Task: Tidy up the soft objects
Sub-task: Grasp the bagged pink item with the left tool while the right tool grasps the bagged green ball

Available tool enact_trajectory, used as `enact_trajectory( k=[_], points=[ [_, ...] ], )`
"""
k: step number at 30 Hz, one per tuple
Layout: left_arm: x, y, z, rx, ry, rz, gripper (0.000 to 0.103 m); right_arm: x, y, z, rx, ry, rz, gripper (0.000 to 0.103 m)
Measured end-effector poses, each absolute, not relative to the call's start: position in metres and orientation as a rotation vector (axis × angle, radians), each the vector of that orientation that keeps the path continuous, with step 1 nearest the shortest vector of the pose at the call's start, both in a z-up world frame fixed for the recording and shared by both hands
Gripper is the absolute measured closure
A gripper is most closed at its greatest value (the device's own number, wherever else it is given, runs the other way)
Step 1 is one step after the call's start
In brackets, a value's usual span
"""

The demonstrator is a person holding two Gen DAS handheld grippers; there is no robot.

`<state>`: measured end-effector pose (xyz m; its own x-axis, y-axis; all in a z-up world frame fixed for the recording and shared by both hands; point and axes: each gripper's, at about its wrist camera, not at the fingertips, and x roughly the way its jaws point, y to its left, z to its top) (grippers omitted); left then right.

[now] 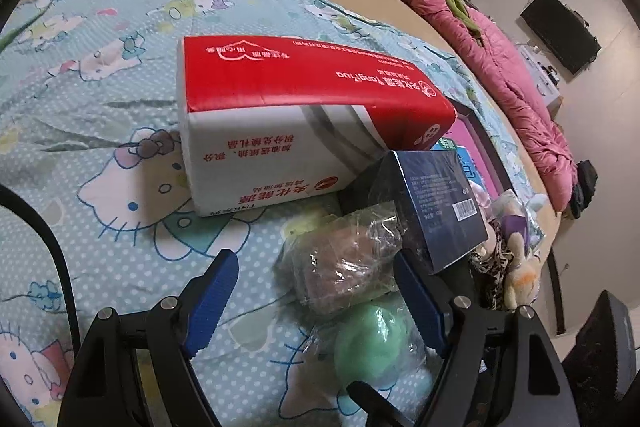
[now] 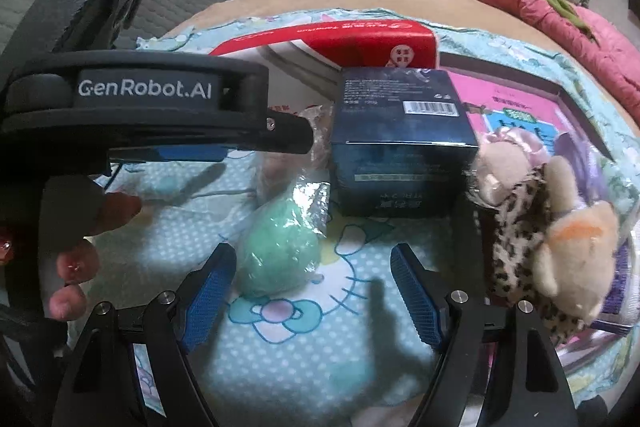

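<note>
Hovering low over the bed, the left gripper (image 1: 316,301) has its blue pads spread wide, and between them sit two plastic-wrapped soft toys: a brownish wrapped toy (image 1: 344,267) farther out and a green plush ball (image 1: 374,347) closer in. Neither pad is pressing on them, so nothing is gripped. Just beyond, a dark blue box (image 1: 434,203) leans against a big red-and-white tissue pack (image 1: 304,115) lying on the Hello Kitty bedsheet (image 1: 100,131). Off to the right, a cluster of plush animals (image 1: 512,259) rests by a pink picture book (image 1: 476,143), and a pink quilt (image 1: 500,63) is bunched along the bed's far edge.

Over to the right wrist view: the right gripper (image 2: 314,291) is wide open too, with only bedsheet between its pads. The green plush ball lies just beyond its left pad, not touching as far as I can tell. Upper left, the left gripper's black body fills the view, held by the person's left hand (image 2: 80,259). A leopard-print plush (image 2: 516,235) and a beige plush (image 2: 576,247) sit at right, beside the dark blue box.
</note>
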<state>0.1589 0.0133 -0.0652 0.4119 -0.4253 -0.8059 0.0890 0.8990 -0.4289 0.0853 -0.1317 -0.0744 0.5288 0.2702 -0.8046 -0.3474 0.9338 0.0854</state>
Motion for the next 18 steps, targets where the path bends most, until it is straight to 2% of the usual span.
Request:
enact_trajectory(
  k=[2,11,14,18],
  points=[
    [0.162,0.016,-0.069,-0.370,1.109,-0.349,0.024,0.089,-0.131,-0.077,-0.089,0.942,0.380,0.023],
    [0.168,0.017,-0.076,-0.418,1.125,-0.389,0.032,0.092,-0.115,-0.084,-0.124,0.954,0.466,0.056],
    [0.168,0.016,-0.078,-0.446,1.129,-0.414,0.042,0.091,-0.113,-0.083,-0.134,0.953,0.481,0.059],
    [0.167,0.012,-0.077,-0.427,1.114,-0.424,0.047,0.093,-0.122,-0.080,-0.105,0.961,0.484,0.059]
  ],
)
